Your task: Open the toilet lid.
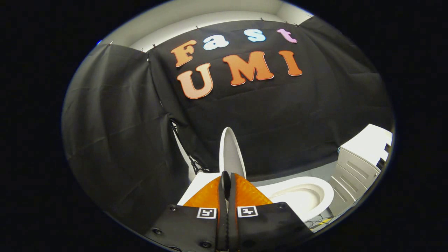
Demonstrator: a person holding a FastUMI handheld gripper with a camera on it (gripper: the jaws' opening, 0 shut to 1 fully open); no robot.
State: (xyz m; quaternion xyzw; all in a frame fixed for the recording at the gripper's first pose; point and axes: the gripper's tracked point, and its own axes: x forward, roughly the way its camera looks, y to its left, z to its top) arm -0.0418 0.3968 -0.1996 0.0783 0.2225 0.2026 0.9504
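The white toilet lid (231, 150) stands raised, nearly upright, and I see it almost edge on, with its grey inner face turned toward the bowl. My gripper (226, 175) is shut, its black pads pressed together with nothing visible between them. The orange fingers (250, 194) point straight at the lid's lower part, which rises just beyond the tips. Whether the tips touch the lid I cannot tell. The white seat and open bowl (304, 196) lie to the right of the fingers.
A white tank top (196, 185) shows to the left of the fingers, behind the lid's hinge side. A white drawer cabinet (360, 164) stands beyond the bowl on the right. Cables (320, 220) lie on the floor by the bowl. Black cloth walls close the booth.
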